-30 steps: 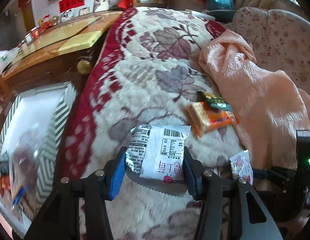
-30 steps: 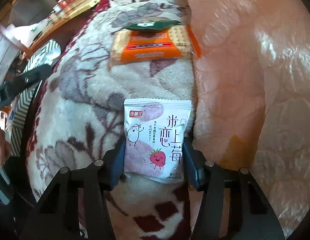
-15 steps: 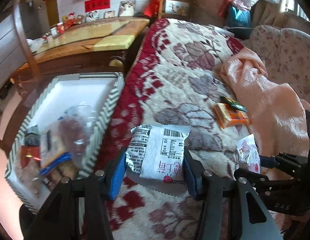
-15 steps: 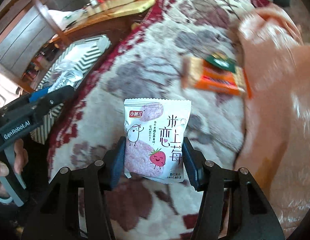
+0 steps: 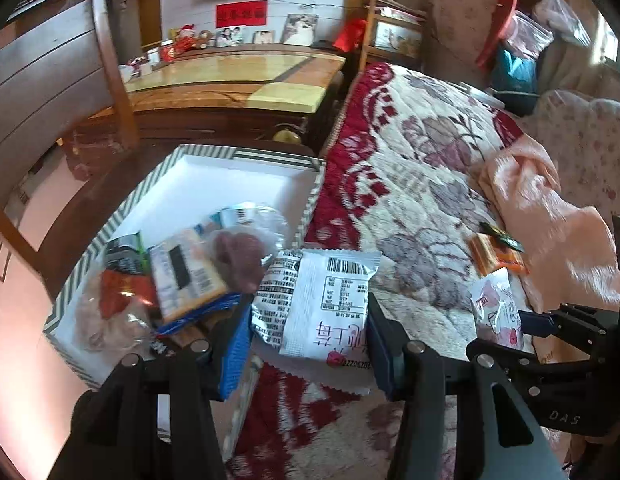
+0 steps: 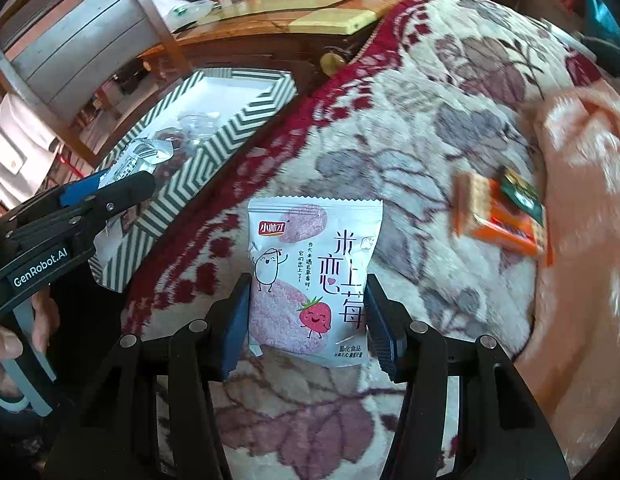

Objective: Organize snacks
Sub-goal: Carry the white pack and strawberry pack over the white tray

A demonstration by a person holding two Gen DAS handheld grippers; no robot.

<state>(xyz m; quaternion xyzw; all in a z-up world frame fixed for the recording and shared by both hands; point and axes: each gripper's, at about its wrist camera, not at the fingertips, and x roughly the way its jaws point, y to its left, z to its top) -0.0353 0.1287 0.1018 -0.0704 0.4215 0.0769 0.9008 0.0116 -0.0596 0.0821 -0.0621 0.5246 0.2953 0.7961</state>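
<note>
Under me lies a bed with a cream blanket (image 5: 410, 184) patterned in dark red and mauve flowers, a peach cloth (image 5: 550, 216) bunched along its far side. Beside the bed stands my box (image 5: 158, 176), white inside with green-and-white chevron walls, already holding a heap of wrapped snacks (image 5: 190, 272); their print is too blurred to read. My right gripper (image 6: 308, 320) has its jaws clamped on a white strawberry snack packet (image 6: 314, 276), front facing me: a red logo tab in the corner, large Chinese characters, a cartoon rice grain and a smiling strawberry, held above the blanket. My left gripper (image 5: 306, 332) has its jaws clamped on a second white packet (image 5: 322, 304), back side up, showing a barcode, a nutrition table and dense small print, right at the box's near corner. From the right view my left tool's arm reads "GenRobot.AI". An orange cracker pack (image 6: 498, 216) and a dark green sachet (image 6: 524, 196) lying on it rest on the blanket by the peach cloth.
</note>
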